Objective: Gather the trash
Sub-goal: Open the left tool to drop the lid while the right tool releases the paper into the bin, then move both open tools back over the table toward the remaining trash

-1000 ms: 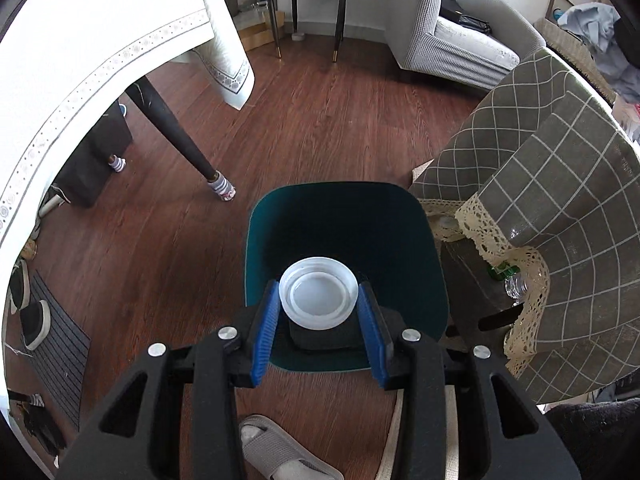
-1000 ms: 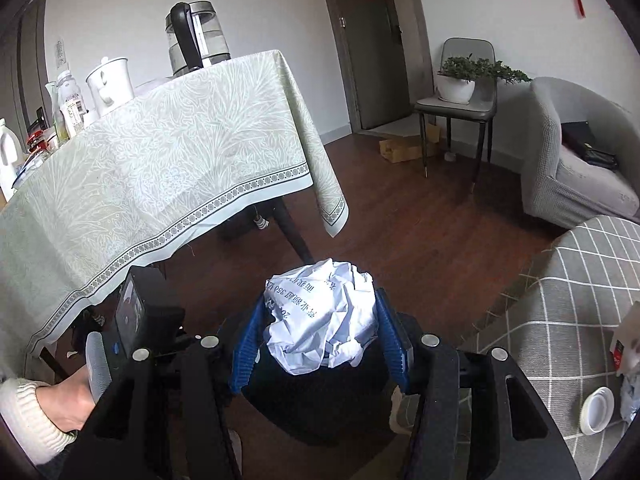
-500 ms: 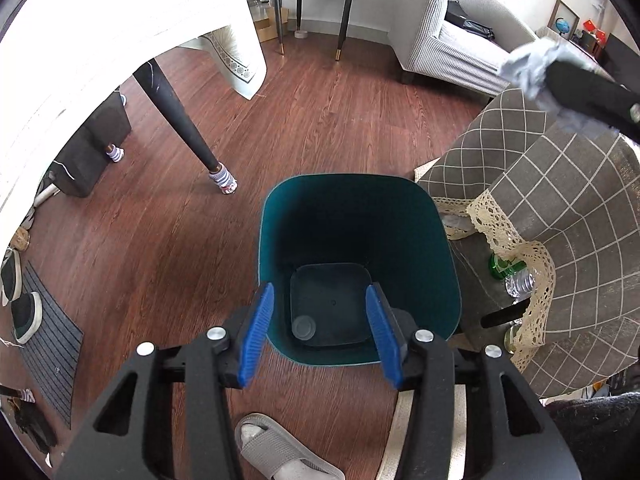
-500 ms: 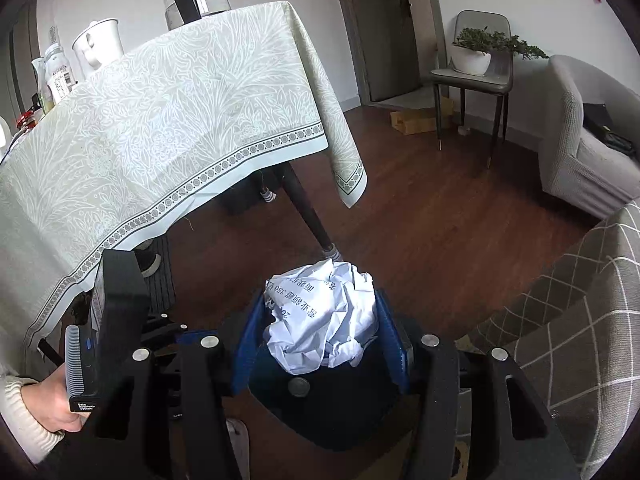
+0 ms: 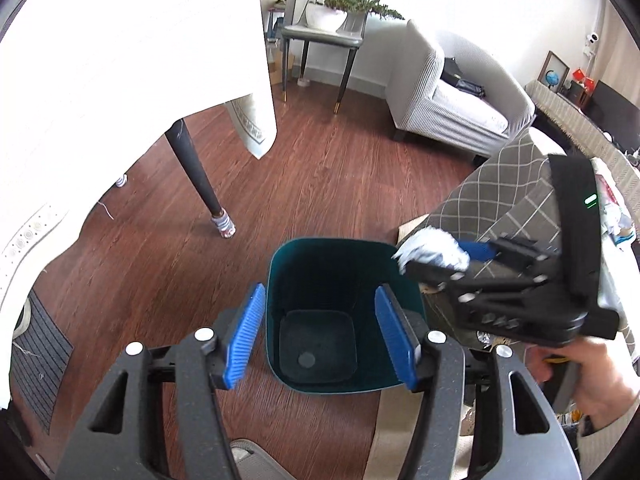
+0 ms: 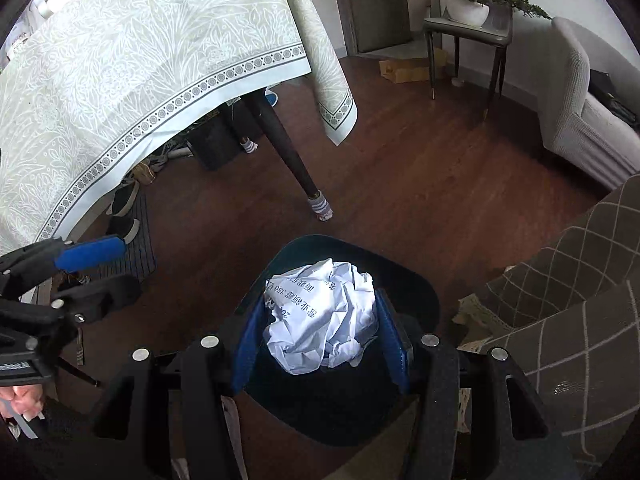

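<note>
A dark teal trash bin (image 5: 344,276) stands on the wood floor. A small round lid (image 5: 307,358) lies on its bottom. My left gripper (image 5: 322,334) is open and empty above the bin's near side. My right gripper (image 6: 320,330) is shut on a crumpled ball of white printed paper (image 6: 322,320) and holds it over the bin (image 6: 404,276). In the left wrist view the paper ball (image 5: 430,252) hangs at the bin's far right rim.
A table with a pale patterned cloth (image 6: 120,80) stands to the left, its dark leg (image 5: 200,184) near the bin. A checked grey cloth (image 5: 512,184) covers furniture on the right. A grey armchair (image 5: 448,100) and a chair with a plant (image 5: 328,24) stand behind.
My left gripper opened and the white lid dropped into the bin. My right gripper has carried the paper ball down over the bin's rim.
</note>
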